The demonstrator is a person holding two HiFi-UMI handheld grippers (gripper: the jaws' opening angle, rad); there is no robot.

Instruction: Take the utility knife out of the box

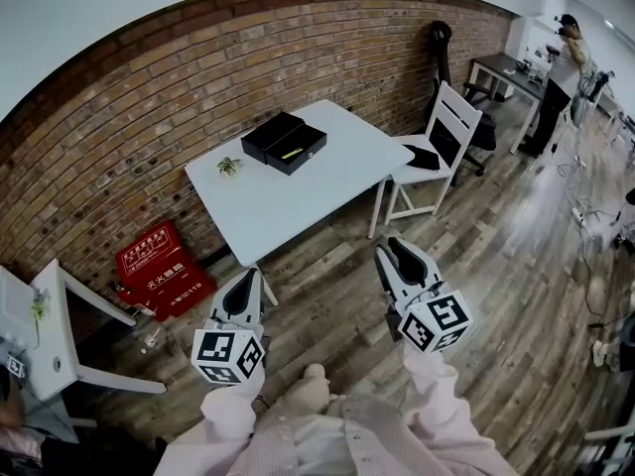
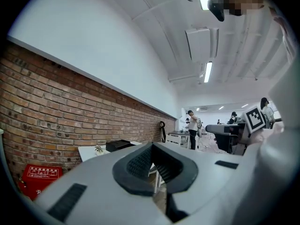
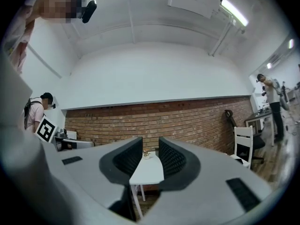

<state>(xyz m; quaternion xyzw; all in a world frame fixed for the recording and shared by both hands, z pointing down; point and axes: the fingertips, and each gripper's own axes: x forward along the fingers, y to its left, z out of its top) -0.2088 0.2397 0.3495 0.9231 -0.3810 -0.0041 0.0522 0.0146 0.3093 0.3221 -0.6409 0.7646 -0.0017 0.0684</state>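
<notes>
A black box (image 1: 284, 143) lies open on the white table (image 1: 298, 196) by the brick wall, with the yellow utility knife (image 1: 291, 153) in its tray. Both grippers hover over the wooden floor, well short of the table's near edge. My left gripper (image 1: 244, 286) is shut with nothing in it; the left gripper view has its jaws (image 2: 151, 149) meeting, the box (image 2: 119, 145) far ahead. My right gripper (image 1: 395, 254) is open and empty. Between its jaws (image 3: 150, 156) a gap frames the table (image 3: 147, 172); the box is hidden there.
A small plant (image 1: 229, 165) sits on the table left of the box. A white chair (image 1: 446, 132) stands at the table's right end. A red crate (image 1: 159, 264) rests on the floor by the wall, white furniture (image 1: 55, 340) at left. A person (image 1: 566, 58) works far right.
</notes>
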